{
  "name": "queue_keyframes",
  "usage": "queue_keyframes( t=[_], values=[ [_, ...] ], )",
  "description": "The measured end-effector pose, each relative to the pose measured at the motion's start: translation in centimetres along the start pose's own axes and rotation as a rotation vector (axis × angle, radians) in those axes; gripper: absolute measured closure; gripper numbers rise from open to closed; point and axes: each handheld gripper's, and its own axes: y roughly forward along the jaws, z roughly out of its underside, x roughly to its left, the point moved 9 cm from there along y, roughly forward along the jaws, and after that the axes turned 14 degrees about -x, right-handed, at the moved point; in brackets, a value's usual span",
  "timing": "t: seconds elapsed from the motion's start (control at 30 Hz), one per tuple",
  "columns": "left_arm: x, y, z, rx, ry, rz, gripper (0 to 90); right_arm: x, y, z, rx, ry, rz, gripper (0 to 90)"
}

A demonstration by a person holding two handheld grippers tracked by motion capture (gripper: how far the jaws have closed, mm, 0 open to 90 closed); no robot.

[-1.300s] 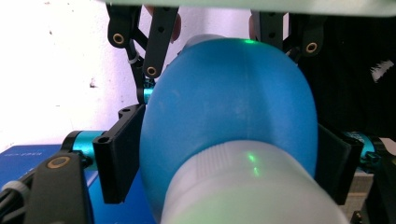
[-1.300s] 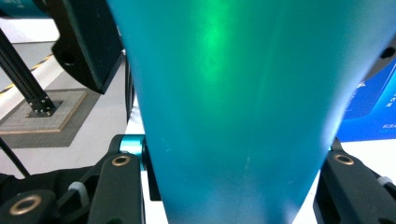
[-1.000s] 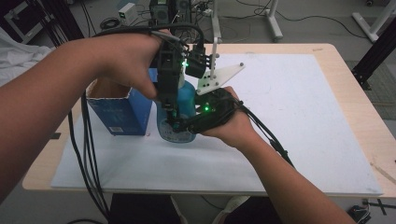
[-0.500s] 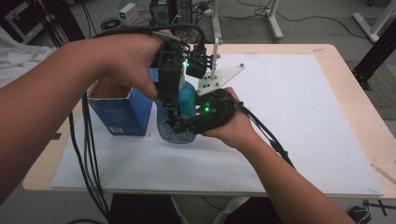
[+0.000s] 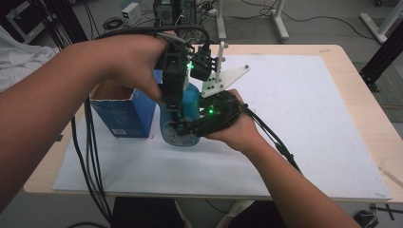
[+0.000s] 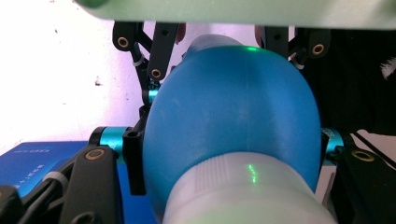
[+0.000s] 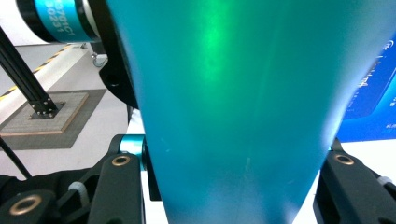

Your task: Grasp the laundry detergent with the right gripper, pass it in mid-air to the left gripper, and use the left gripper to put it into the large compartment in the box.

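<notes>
From the high view, my blue bottle (image 5: 186, 110) stands on the white sheet (image 5: 304, 123) just beside the open blue box (image 5: 124, 113); the right half lies free out to the table edge (image 5: 375, 118). My left gripper (image 5: 175, 108) comes down over it, my right gripper (image 5: 187, 128) grasps it low.

Left gripper view: my 2 jaws have just been closing and now press the bottle's round body (image 6: 233, 116) (pale collar nearest).

Right gripper view: my jaws clamp the bottle (image 7: 233, 116); the box's writing (image 7: 373, 84) is unreadable.
</notes>
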Motion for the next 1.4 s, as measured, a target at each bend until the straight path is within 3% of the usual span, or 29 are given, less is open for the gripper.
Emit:
queue_keyframes(
  t=[0.27, 0.53, 0.67, 1.03, 1.2, 1.23, 1.4],
  values=[
    [-0.1, -0.2, -0.4, -0.009, 0.019, -0.022, 39.0, -0.1, -0.3, -0.2, -0.007, -0.013, 0.002, 47.1],
    [-0.2, -0.3, -0.6, -0.021, 0.005, -0.016, 39.0, 0.0, -0.5, -0.3, -0.010, -0.010, -0.009, 45.2],
    [-0.2, -0.7, -0.3, -0.015, 0.014, -0.018, 39.0, 0.0, -0.8, -0.2, 0.000, 0.014, -0.015, 37.9],
    [0.0, -1.2, 0.6, -0.005, -0.016, -0.025, 39.0, -0.9, -2.7, -0.2, 0.019, 0.029, 0.045, 23.1],
    [0.1, -1.4, 0.6, -0.008, -0.021, -0.024, 39.0, -1.1, -3.6, -0.7, 0.025, 0.015, 0.057, 22.4],
    [0.2, -1.6, 0.6, -0.007, -0.026, -0.024, 38.9, -1.3, -4.0, -0.8, 0.034, 0.010, 0.067, 16.1],
    [0.4, -2.2, 0.6, -0.009, -0.039, -0.027, 38.9, -1.7, -5.0, -0.8, 0.069, 0.004, 0.102, 13.2]
  ],
)
